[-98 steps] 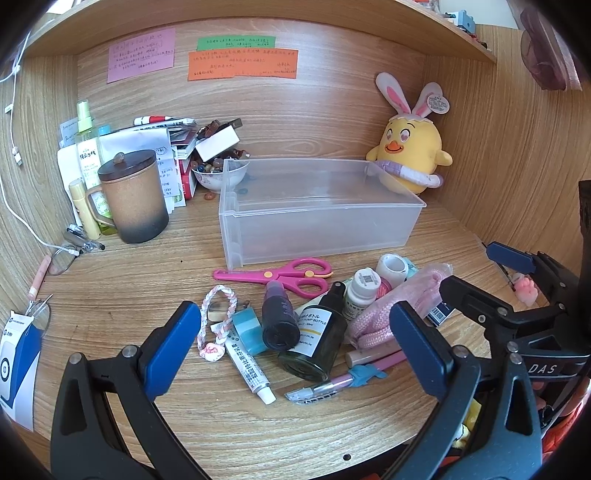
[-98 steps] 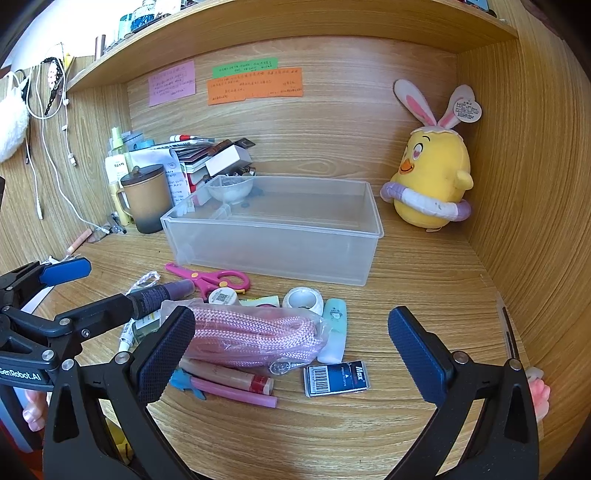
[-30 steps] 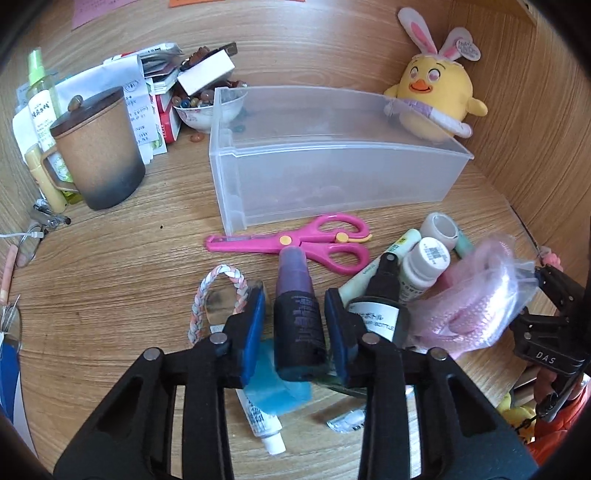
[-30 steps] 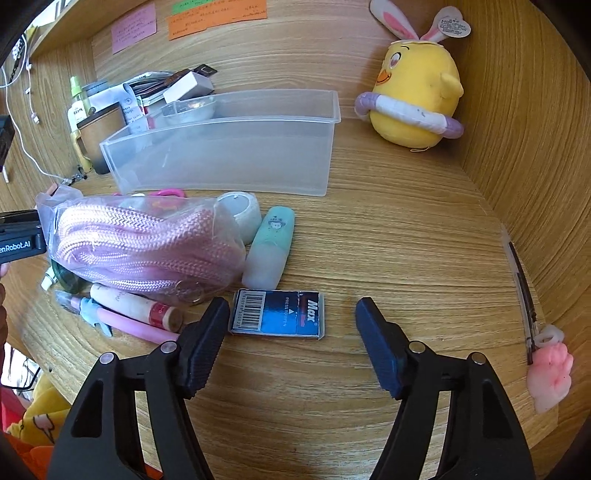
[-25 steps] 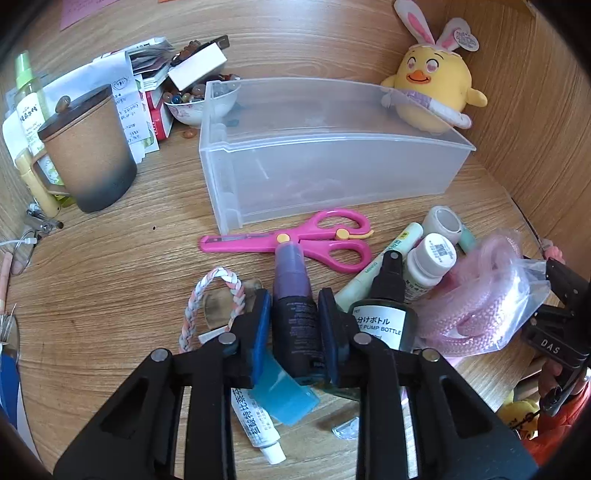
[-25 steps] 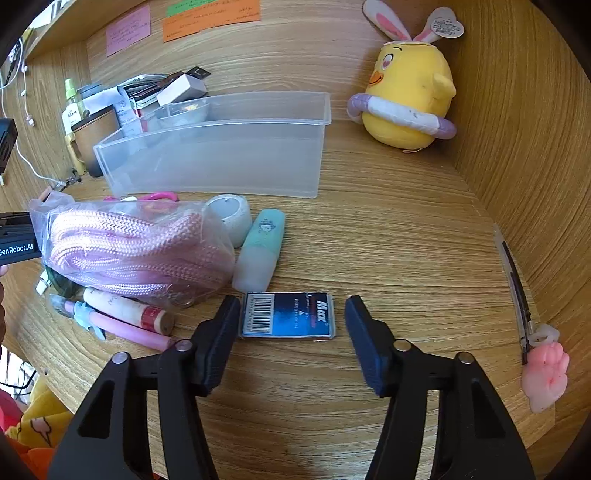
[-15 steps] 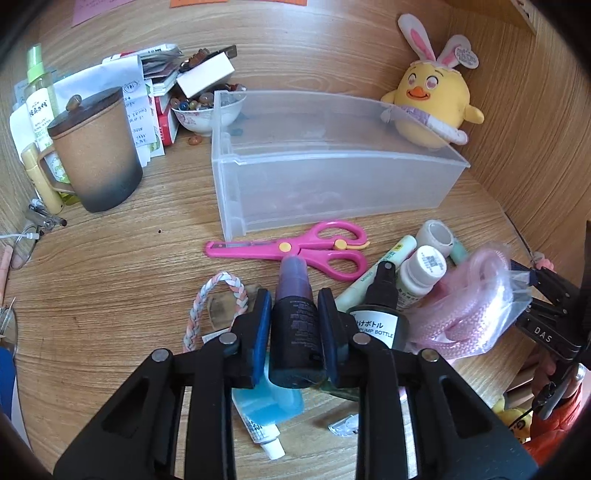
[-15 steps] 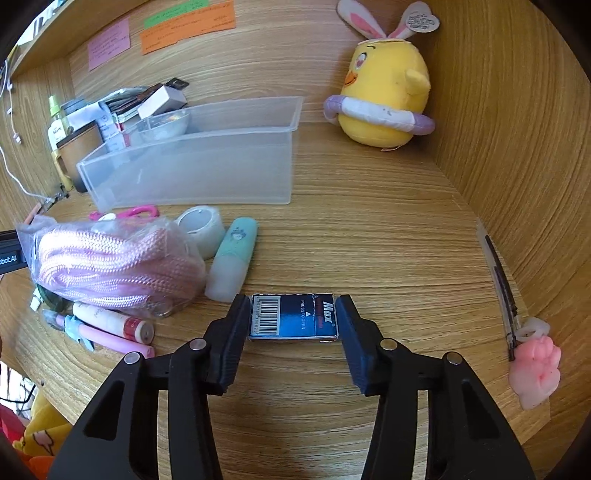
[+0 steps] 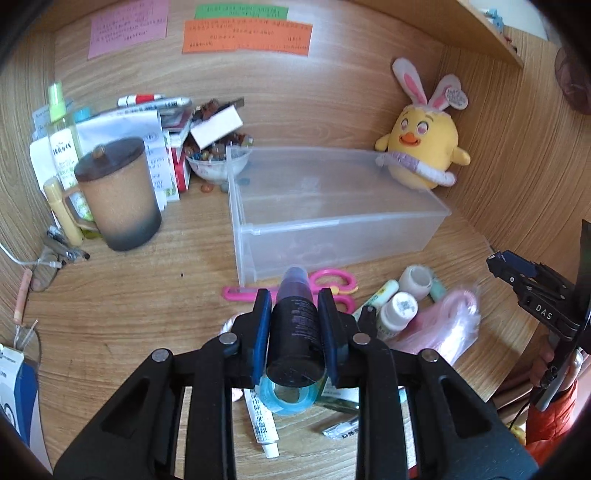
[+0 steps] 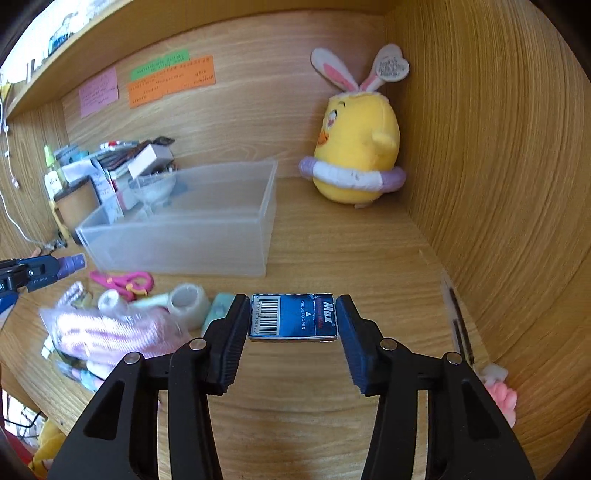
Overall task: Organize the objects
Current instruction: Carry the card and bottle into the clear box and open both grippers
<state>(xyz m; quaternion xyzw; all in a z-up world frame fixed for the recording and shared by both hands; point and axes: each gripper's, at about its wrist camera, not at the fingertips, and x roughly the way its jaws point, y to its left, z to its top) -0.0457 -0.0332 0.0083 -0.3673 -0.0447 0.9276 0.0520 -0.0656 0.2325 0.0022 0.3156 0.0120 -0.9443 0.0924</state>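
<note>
Left claw [image 9: 295, 325] is gripping the dark bottle [image 9: 294, 328], right claw [image 10: 291, 325] the blue box [image 10: 293, 316] (clear bin [image 9: 332, 206] beyond holding nothing; clutter before it awaiting sorting).

Two wrist fisheyes, close, angled down over the desk [image 9: 140, 288], both facing the clear bin [image 9: 332, 206].

A yellow plush chick [image 9: 424, 147] with bunny ears sits in the back corner of the wooden desk [image 9: 129, 295]. Pink, green and orange notes [image 9: 246, 36] are stuck on the back wall. At the left stands a brown lidded mug [image 9: 118, 192], with a spray bottle [image 9: 61, 140], papers [image 9: 122, 125] and a bowl of beads [image 9: 216, 157] behind and beside it.
</note>
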